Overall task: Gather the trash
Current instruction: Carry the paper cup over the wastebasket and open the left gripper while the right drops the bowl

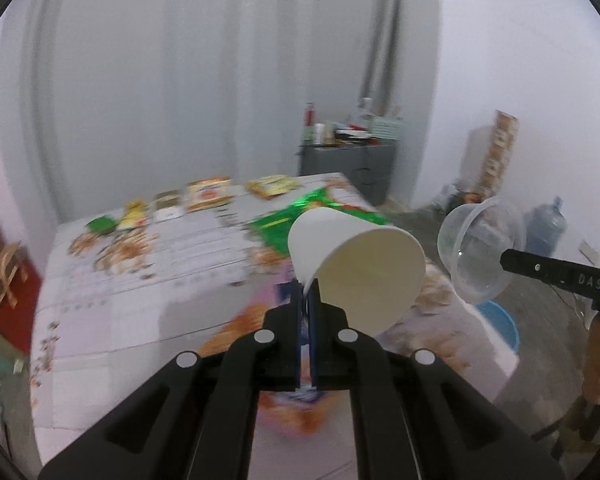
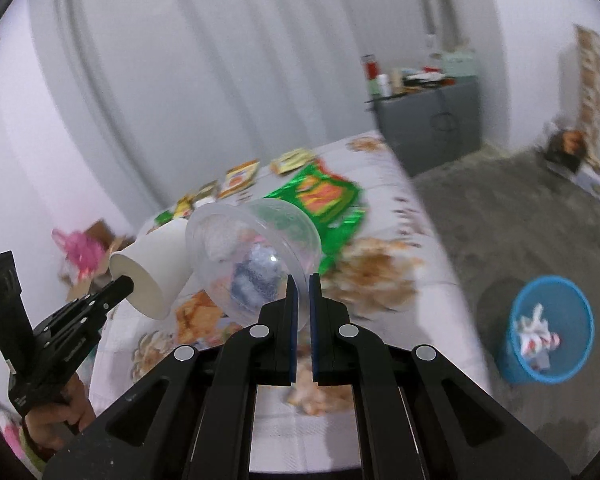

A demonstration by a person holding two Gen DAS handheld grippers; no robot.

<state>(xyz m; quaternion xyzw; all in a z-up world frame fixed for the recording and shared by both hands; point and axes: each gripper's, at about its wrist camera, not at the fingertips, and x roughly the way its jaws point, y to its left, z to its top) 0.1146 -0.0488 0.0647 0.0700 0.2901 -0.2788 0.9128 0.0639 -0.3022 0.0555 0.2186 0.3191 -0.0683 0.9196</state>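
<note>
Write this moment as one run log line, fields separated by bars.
left gripper shut on paper cup | right gripper shut on clear plastic bowl | blue bin on floor

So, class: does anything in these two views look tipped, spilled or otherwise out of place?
Both held items are tipped. The left gripper pinches the white paper cup by its rim, lying sideways. The right gripper holds the clear plastic bowl tilted too. Snack wrappers litter the table. No spill shows.
</note>
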